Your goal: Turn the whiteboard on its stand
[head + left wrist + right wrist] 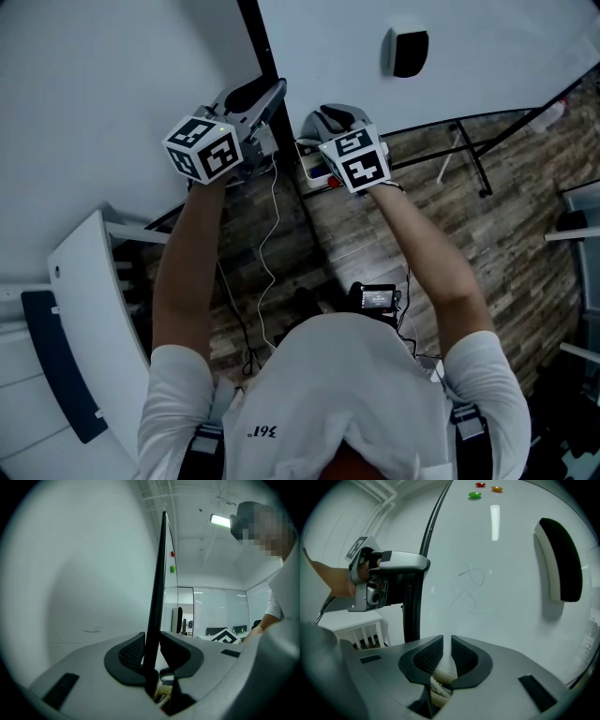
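The whiteboard (pixel 487 37) fills the top of the head view, with a black eraser (pixel 408 52) stuck to its face and a black frame edge (pixel 262 47) down its left side. My left gripper (pixel 267 98) is shut on that frame edge (pixel 157 597), which stands upright between its pads. In the right gripper view, the left gripper (pixel 393 569) clamps the edge at the board's left. My right gripper (pixel 319 120) points at the board's white face (pixel 487 583), close to it. Its jaws (pixel 447 646) stand a narrow slit apart, with nothing between them. Red, orange and green magnets (pixel 475 495) sit high on the board.
A white slatted rack (pixel 84 291) stands at the left. The stand's black legs (pixel 473 155) rest on the wood floor under the board. A thin cable (pixel 267 253) hangs from the left gripper. Grey furniture (pixel 581 225) lines the right edge.
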{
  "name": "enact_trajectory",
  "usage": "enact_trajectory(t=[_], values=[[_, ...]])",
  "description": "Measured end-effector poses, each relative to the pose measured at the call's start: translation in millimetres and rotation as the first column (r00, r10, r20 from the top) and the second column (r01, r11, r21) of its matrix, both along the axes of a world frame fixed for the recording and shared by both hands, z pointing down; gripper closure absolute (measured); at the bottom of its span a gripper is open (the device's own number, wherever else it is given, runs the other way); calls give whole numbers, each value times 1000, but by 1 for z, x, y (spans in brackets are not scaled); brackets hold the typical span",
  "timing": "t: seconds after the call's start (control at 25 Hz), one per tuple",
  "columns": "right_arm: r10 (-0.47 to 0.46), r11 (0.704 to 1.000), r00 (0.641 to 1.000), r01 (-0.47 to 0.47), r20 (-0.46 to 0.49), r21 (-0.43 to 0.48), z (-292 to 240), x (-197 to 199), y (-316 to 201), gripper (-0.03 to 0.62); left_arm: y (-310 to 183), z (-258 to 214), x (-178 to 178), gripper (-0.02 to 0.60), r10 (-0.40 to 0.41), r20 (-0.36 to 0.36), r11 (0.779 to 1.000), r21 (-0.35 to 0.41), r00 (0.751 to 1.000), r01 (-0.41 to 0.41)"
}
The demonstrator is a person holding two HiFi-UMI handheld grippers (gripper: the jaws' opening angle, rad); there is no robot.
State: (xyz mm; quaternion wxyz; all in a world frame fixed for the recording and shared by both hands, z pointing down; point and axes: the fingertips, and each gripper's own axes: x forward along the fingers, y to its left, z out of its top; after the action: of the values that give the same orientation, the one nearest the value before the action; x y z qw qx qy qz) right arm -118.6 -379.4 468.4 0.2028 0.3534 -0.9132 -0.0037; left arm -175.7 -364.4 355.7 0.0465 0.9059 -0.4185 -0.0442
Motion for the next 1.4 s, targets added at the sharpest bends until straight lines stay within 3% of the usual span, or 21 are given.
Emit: enact_trajectory(t=[0.72, 1.4], values=[[-12, 999, 1000, 13, 17, -30, -1, 5, 17, 522, 17, 0, 5, 482, 9, -4, 1000, -20, 1000, -9], [-17, 1000, 1000, 18, 19, -12, -4, 38, 85, 522, 91, -6, 40, 483, 3, 4, 1000, -20, 1000, -3]])
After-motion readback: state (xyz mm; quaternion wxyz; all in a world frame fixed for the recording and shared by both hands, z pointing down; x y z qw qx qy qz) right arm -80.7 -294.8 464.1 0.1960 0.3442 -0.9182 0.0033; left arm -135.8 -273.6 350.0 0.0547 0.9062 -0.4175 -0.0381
